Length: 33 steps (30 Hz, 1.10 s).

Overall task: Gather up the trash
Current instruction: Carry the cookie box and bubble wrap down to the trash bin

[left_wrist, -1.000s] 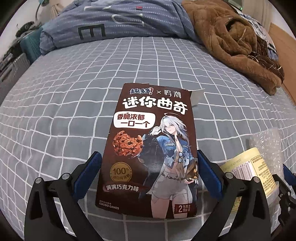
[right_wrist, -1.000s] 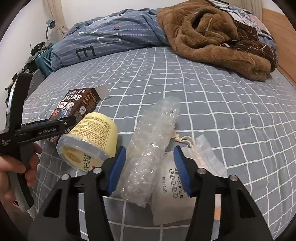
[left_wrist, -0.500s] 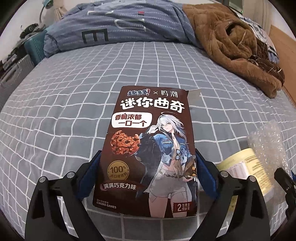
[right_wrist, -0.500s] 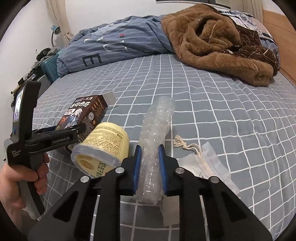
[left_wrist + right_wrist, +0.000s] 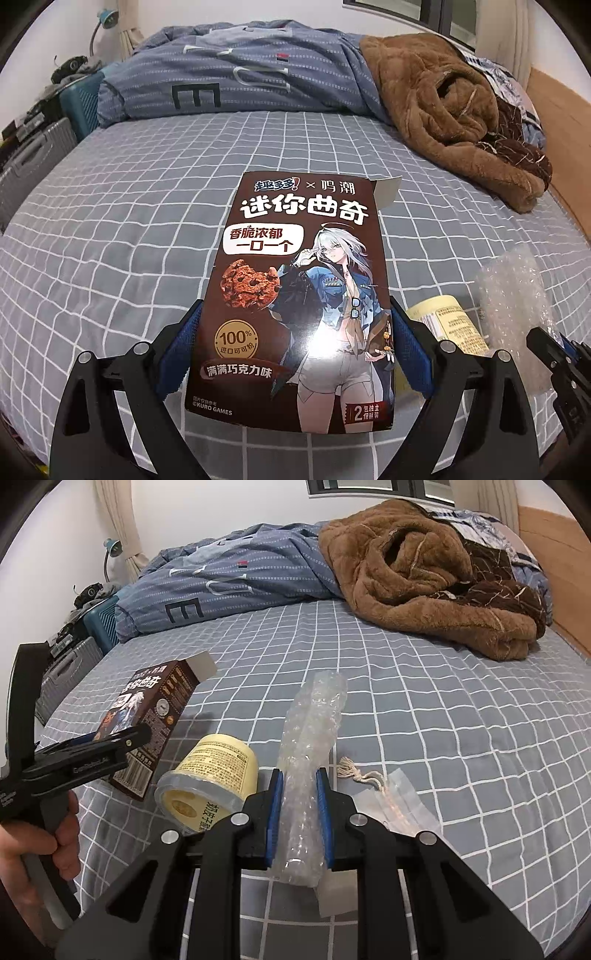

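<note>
Both grippers grip trash: left gripper (image 5: 293, 350) clamps the brown cardboard cookie box (image 5: 299, 295); right gripper (image 5: 300, 814) squeezes the clear bubble-wrap roll (image 5: 310, 760), yellow plastic cup (image 5: 212, 779) at its nine o'clock.

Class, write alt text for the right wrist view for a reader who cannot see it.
The right gripper is clamped on a roll of bubble wrap over a grey checked bed. Left of it lie a yellow tub and a cookie box held by the left gripper.
</note>
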Tool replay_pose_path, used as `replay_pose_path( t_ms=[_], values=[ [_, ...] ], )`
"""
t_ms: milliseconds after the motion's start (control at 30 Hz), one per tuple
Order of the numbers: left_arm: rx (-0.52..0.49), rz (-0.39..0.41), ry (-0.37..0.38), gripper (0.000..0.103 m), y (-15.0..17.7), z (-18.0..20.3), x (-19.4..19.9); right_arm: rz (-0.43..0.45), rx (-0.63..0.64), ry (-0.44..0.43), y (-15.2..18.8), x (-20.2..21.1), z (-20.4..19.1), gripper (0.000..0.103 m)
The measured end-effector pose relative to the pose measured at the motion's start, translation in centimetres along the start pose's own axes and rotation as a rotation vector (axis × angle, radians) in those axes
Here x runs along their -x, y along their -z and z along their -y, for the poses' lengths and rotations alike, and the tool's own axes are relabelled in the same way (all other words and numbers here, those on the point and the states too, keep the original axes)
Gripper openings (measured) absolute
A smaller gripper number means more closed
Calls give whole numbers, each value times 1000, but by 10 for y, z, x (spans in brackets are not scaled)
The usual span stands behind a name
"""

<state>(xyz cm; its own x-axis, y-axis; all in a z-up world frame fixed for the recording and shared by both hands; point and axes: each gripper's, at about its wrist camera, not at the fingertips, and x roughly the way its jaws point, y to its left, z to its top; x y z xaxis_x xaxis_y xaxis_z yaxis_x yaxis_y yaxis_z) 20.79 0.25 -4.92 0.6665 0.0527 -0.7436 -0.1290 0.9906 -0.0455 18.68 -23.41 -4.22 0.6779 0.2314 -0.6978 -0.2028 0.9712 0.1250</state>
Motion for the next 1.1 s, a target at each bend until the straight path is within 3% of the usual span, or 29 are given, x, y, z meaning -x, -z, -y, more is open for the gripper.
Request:
replay_pose_path(
  t_ms=[1100],
  values=[
    [7, 42, 43, 90, 45, 3, 71, 69, 35, 13, 23, 63, -17, 17]
  ],
)
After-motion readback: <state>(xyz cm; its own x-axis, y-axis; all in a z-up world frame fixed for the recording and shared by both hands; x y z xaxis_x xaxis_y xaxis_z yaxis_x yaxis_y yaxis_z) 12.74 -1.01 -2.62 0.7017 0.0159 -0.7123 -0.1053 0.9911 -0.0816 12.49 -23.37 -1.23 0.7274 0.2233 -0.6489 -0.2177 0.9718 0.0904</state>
